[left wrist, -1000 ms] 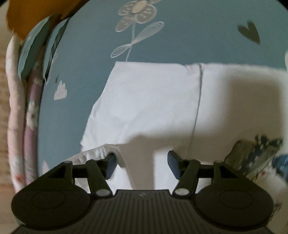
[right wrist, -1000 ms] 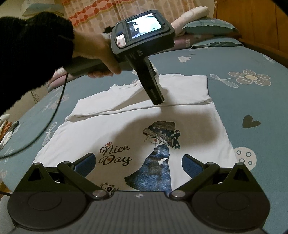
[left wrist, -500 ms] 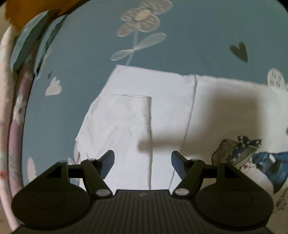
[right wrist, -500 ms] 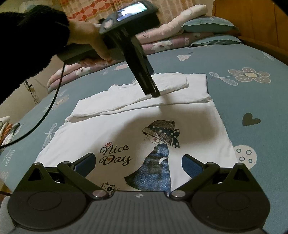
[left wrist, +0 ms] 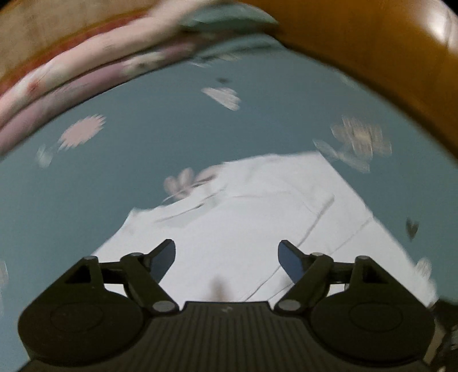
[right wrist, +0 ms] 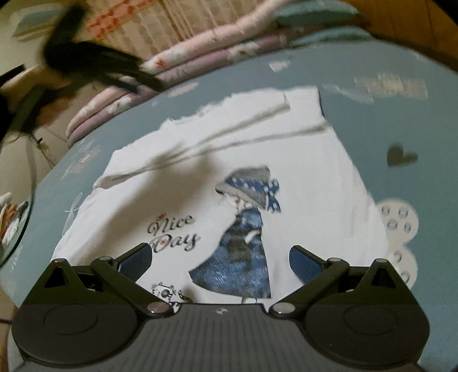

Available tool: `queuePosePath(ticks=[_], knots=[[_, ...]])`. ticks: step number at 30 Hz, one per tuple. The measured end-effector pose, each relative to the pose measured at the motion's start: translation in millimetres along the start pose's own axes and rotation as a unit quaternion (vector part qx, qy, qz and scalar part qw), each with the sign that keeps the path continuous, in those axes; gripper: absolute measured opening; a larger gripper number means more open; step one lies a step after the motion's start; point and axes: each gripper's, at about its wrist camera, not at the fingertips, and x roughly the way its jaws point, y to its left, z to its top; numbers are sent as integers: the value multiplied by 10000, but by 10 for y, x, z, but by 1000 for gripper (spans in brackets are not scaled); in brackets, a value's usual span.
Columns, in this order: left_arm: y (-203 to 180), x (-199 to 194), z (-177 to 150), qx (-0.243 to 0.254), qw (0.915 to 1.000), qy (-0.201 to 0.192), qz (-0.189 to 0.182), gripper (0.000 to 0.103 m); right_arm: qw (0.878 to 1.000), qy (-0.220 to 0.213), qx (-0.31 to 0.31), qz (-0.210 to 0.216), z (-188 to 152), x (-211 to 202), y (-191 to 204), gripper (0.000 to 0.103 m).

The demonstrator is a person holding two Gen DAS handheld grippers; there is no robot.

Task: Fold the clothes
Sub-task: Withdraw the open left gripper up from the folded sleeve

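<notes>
A white T-shirt (right wrist: 300, 160) with a "Nice Day" print and a girl in a blue dress lies flat on the blue bedsheet (right wrist: 400, 120). Its far side is folded inward into a strip (right wrist: 243, 120). My right gripper (right wrist: 219, 251) hangs open just above the shirt's near hem, with nothing between its fingers. In the left wrist view, my left gripper (left wrist: 226, 247) hovers above the shirt (left wrist: 257, 217). Its jaws are opening and hold nothing. From the right wrist view, the left gripper (right wrist: 143, 78) is a dark blur at the upper left, clear of the shirt.
Stacked pink and lilac quilts (right wrist: 214, 48) and teal pillows (right wrist: 315, 11) line the far edge of the bed. A wooden headboard (left wrist: 372, 57) curves along the right. A patterned curtain (right wrist: 137, 20) hangs behind. Both views are motion-blurred.
The left gripper lifted off the folded sleeve, rolled and swung up and left away from the shirt, with its jaws widening. The right gripper stayed over the hem.
</notes>
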Motion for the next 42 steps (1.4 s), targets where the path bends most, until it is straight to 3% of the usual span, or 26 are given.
queuePosePath(ticks=[3,7,14,19,23,26,31,36,42], knots=[[377,-148,-348,-821,9959,-379,-3,80,10000,-61,-63,-31,-33,38,-1,103],[765,-134,-880,-1838,9785,-835,-424,80,9988,-182,-433,-162,-96,76,69,103],[1119,258,-1619,-2939,9474,-977,-811,80,9885,-6,-1307,-759,-140,176,292,103],[1094,180,-1798,-2712,9524,-1187,-734,81,9842,248,-1521,-875,-98,212,308,103],[1150,51,-1589,-2367,9587,-1441,-636,81,9840,260,-1492,-941,-77,242,301,103],[1308,129,-1359,-2334,9581,-1539,-622,83,9843,219,-1433,-1003,-72,255,303,103],[1598,460,-1251,-2522,9591,-1248,-307,83,9844,237,-1443,-974,-72,237,301,103],[1750,396,-1359,-2611,9592,-1082,83,82,9846,225,-1467,-918,-75,221,280,103],[1488,69,-1352,-2261,9602,-1453,-759,84,9843,156,-1491,-927,-77,231,273,103]])
